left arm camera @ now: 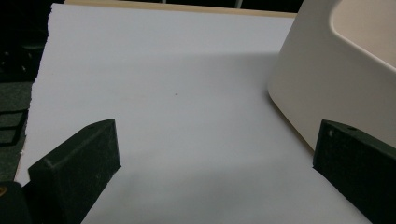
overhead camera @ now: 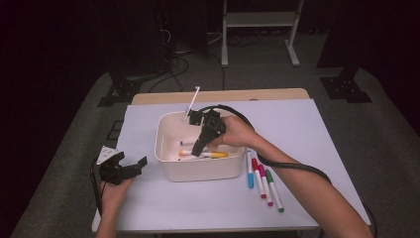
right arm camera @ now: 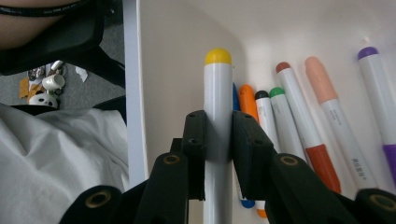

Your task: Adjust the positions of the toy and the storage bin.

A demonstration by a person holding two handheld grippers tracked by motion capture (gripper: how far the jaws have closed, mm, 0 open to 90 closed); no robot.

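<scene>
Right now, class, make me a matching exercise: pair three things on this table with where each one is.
Things:
1. yellow-capped white marker
2. cream plastic bin
3. blue-capped marker

Places:
a. lying on the white sheet, right of the bin
b. between the right tool's jaws, inside the bin
c. standing on the white sheet, right of the open left tool

Pairs: 1-b, 2-c, 3-a

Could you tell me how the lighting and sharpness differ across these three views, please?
High view: lit table, dark surroundings, soft detail. Left gripper view: the white bin casts a shadow on the sheet; the near jaws look soft. Right gripper view: bright, the yellow-capped marker fairly sharp, the close jaws blurred.
</scene>
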